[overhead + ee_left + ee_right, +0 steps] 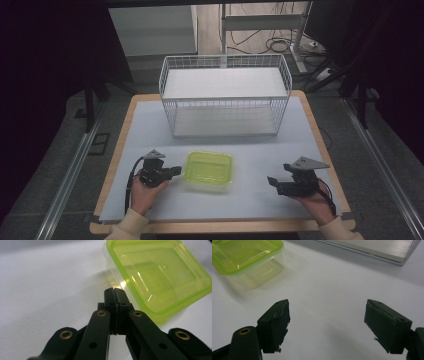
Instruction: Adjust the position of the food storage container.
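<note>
One green-lidded container (pixel 208 170) just beside the clenched, empty left gripper (pixel 176 171), touching unclear.

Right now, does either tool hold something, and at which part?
Nothing is held. The left tool is shut on nothing, its tip beside the clear plastic box with a green lid. The right tool stands open over bare table.

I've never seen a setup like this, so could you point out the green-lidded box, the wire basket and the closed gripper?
box (pixel 208 169), high view, middle of its green lid
basket (pixel 224 103), high view, top rim of its front wall
left gripper (pixel 114 292), left gripper view, tips of its closed jaws
</note>
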Motion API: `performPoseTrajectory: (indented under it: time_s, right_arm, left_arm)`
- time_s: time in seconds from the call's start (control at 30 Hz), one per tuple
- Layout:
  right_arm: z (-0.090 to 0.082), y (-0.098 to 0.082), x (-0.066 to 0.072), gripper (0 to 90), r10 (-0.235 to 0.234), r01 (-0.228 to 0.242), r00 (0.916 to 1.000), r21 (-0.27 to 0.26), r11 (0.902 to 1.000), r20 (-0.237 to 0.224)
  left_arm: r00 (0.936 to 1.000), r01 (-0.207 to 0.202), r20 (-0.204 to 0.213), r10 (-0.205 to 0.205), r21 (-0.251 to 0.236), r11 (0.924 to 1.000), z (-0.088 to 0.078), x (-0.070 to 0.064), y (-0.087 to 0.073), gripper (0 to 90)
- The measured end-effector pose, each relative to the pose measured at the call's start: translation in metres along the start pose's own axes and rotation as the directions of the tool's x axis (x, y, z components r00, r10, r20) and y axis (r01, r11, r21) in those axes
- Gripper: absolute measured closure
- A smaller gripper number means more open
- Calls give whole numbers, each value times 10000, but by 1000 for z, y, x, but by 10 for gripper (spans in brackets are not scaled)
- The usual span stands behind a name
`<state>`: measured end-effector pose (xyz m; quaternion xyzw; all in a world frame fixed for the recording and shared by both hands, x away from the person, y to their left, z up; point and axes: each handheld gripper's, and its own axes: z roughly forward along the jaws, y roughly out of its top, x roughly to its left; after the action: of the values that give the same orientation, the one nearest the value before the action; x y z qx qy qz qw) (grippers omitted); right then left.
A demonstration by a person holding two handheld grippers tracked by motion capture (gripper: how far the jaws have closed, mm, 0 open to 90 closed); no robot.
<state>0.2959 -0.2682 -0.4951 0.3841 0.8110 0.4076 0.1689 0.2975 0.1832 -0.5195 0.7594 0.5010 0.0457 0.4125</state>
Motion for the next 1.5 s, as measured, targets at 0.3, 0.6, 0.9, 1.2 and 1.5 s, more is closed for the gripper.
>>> performPoseTrajectory:
  time_s: [0.3, 0.6, 0.9, 1.2, 1.5]
  right_arm:
    - [0, 0, 0, 206, 1, -1, 10000, 14, 10000, 6]
    - [0, 0, 0, 205, -6, 6, 10000, 30, 10000, 0]
    - [1, 0, 1, 206, -18, 18, 10000, 38, 10000, -5]
    - [1, 0, 1, 206, -15, 15, 10000, 26, 10000, -23]
    - [3, 0, 2, 206, -33, 34, 10000, 92, 10000, -60]
  left_arm:
    - [9998, -15, 197, 10, 298, 9996, 10, -2, -4, 900]
    - [9984, -79, 565, 50, 502, 9987, 20, -11, -4, 900]
    - [9965, -356, 779, 307, 630, 9974, 31, -25, 0, 900]
    - [9950, -585, 845, 523, 722, 9957, 41, -37, 5, 900]
    - [9960, -481, 782, 429, 655, 9967, 48, -36, 10, 900]
